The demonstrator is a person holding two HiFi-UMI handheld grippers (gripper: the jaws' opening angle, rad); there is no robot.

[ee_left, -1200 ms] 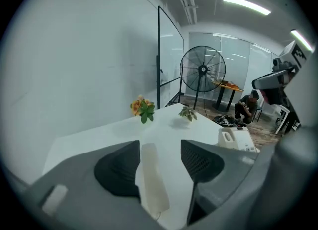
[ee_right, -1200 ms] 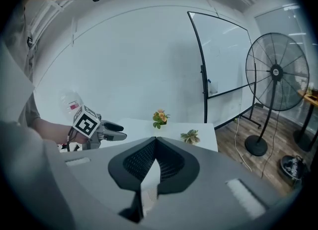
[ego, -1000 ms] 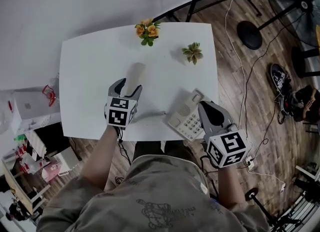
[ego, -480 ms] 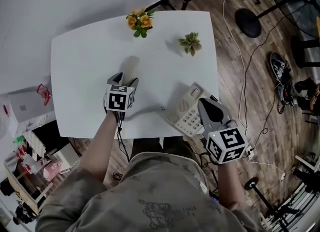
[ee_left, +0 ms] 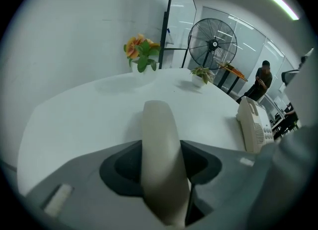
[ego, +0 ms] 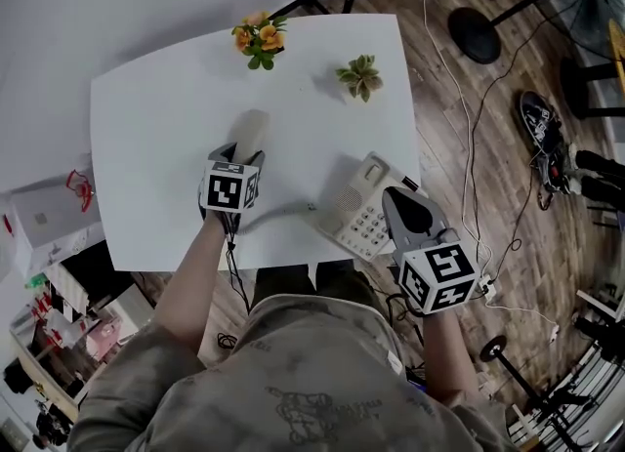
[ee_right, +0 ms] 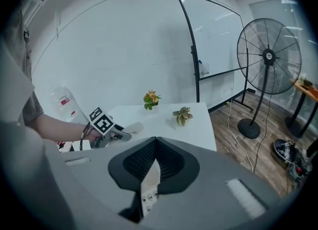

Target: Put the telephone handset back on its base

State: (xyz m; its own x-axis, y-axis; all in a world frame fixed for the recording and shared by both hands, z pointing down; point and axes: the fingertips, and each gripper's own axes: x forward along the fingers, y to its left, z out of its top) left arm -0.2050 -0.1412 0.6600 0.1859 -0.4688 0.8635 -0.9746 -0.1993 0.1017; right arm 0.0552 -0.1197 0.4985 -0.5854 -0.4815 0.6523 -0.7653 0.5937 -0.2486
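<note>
The cream handset (ego: 251, 131) lies on the white table (ego: 146, 138), pointing away from me. My left gripper (ego: 243, 155) is shut on its near end; in the left gripper view the handset (ee_left: 157, 124) sits clamped between both jaws. A cord (ego: 283, 210) runs from it to the telephone base (ego: 354, 208), which stands at the table's front right. The base (ee_left: 253, 124) also shows to the right in the left gripper view. My right gripper (ego: 408, 208) is over the base's right edge with its jaws shut; a strip of the base's keypad (ee_right: 148, 194) shows between them.
A pot of orange flowers (ego: 256, 38) and a small green plant (ego: 358, 76) stand along the table's far edge. Right of the table are a fan stand (ego: 474, 35), floor cables (ego: 469, 147) and shoes (ego: 539, 118). A white box (ego: 39, 211) sits at the left.
The left jaws, spread around the handset a second ago, have closed on it. The right gripper has stayed at the base's right edge. My head view has shifted slightly.
</note>
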